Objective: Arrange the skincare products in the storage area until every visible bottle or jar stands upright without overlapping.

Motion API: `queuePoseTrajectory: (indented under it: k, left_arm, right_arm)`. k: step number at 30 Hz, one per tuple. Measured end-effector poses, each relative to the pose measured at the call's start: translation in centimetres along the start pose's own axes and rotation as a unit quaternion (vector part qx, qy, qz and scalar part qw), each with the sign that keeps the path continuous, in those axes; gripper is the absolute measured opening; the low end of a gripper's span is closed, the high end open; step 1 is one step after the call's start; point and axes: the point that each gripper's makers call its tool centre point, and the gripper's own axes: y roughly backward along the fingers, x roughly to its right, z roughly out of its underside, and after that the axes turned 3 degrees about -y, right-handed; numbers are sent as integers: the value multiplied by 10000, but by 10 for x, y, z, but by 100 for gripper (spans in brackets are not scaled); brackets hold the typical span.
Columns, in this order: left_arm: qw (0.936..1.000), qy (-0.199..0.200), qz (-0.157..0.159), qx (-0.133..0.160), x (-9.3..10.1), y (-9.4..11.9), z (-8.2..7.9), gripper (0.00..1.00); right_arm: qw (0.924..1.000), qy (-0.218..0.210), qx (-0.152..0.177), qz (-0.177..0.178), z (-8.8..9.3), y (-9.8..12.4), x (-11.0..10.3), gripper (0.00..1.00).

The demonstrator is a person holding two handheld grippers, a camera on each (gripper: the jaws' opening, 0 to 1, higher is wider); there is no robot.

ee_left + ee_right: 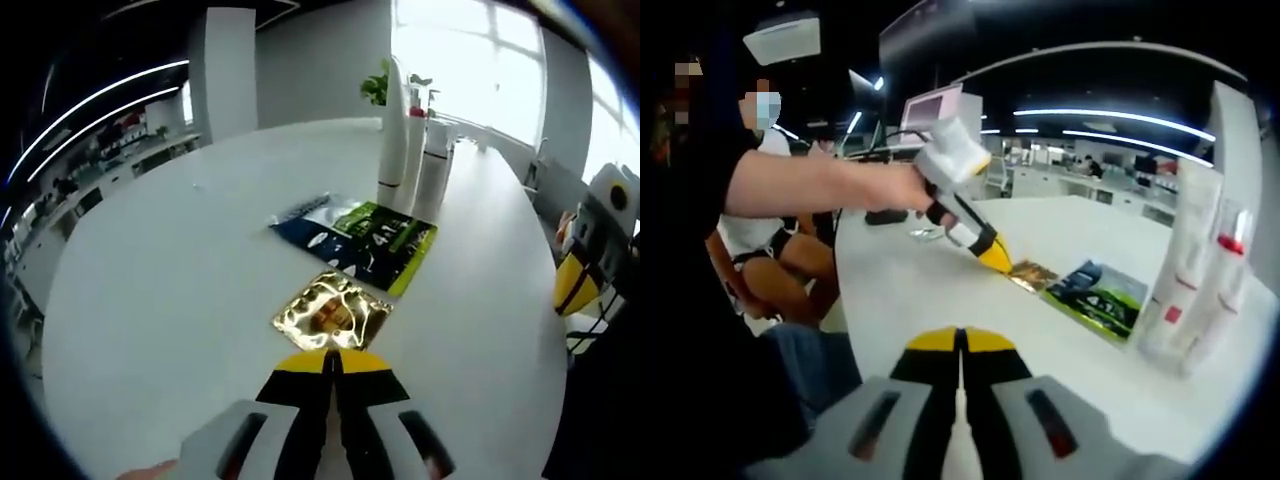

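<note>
Tall white tubes [393,125]: upright, close together at the far edge of the round white surface [180,270]; one wears a red cap [417,112].
Right gripper view: the same white tubes [1195,270] upright, red marks on their fronts.
Gold foil sachet [332,312]: flat, glinting.
Dark blue-and-green packet [362,240]: flat, just beyond the sachet, near the tubes.
</note>
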Motion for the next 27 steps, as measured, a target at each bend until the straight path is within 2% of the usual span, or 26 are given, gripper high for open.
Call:
queuePoseTrajectory:
  k: [8,16,23,27]
  left_arm:
    - [9998,18,-65,176,-2,13,-7,1]
    - [9997,118,-173,155,-11,26,6,1]
    - [9997,87,-174,164,-9,28,7,2]
    - [9994,58,-303,163,-12,32,8,11]
  right_arm:
    - [10000,42,20,-17,-3,-1,-1,0]
    - [10000,48,3,-60,-2,-2,-5,0]
    - [10000,-10,77,5,-7,-1,-1,0]
    - [10000,-2,78,15,-8,-1,-1,0]
